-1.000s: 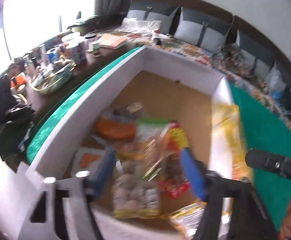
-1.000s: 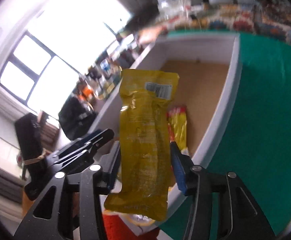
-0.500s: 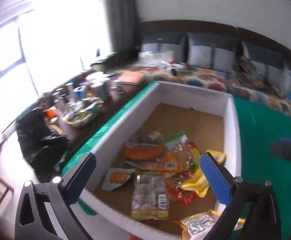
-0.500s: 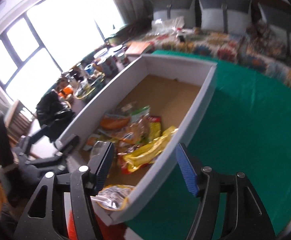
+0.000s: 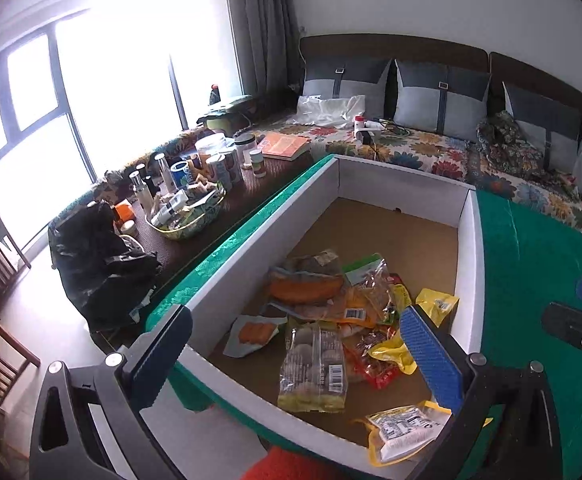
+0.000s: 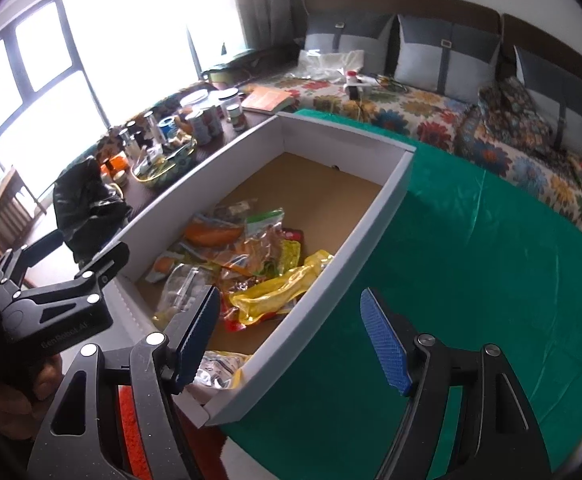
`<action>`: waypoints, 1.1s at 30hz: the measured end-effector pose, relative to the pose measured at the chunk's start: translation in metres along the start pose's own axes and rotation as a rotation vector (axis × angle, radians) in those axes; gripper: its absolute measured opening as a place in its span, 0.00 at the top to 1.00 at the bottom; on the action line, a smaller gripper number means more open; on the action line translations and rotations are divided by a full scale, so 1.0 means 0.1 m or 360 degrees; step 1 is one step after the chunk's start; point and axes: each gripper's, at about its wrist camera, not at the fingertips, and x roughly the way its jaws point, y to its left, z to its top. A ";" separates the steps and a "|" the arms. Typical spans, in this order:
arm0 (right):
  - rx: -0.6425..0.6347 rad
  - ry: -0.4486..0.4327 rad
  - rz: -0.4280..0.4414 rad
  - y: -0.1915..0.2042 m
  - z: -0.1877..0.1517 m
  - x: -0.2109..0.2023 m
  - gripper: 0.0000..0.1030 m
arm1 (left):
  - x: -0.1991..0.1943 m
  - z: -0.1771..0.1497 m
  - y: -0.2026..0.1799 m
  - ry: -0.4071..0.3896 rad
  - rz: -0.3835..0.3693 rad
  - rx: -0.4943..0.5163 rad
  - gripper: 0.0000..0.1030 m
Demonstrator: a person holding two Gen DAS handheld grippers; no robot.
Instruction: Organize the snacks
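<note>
Since a second ago both claws have let go and lifted clear; long yellow foil snack packet (image 6: 281,294) now lies in white-walled cardboard box (image 6: 323,312), no longer in the right gripper (image 6: 291,336). Right jaws opening, nothing between them. Left gripper (image 5: 295,352) stands fully wide, empty, over the box's near end. Packet's long axis runs diagonally toward the box's right wall, just ahead-left of the right claw, the nearer one. Box sits on green cloth (image 6: 471,280); beyond the box, a floral-covered bed (image 5: 431,148)
</note>
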 end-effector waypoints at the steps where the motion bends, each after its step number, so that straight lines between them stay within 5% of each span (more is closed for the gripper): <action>1: -0.0015 -0.0003 -0.0005 0.02 0.00 -0.01 0.26 | 0.00 0.00 0.00 0.0000 0.0001 0.0013 0.00; 8: -0.0091 -0.0085 -0.0025 0.16 0.02 -0.07 0.26 | 0.01 0.01 0.03 0.0029 -0.0014 0.0062 0.00; 23: -0.0029 0.0000 -0.0005 0.23 0.10 -0.05 0.26 | -0.09 0.11 0.21 0.0051 -0.0166 -0.0021 0.00; 33: -0.0104 -0.0010 -0.0025 0.36 0.17 -0.03 0.26 | -0.06 0.11 0.25 0.0080 -0.0061 -0.0075 0.00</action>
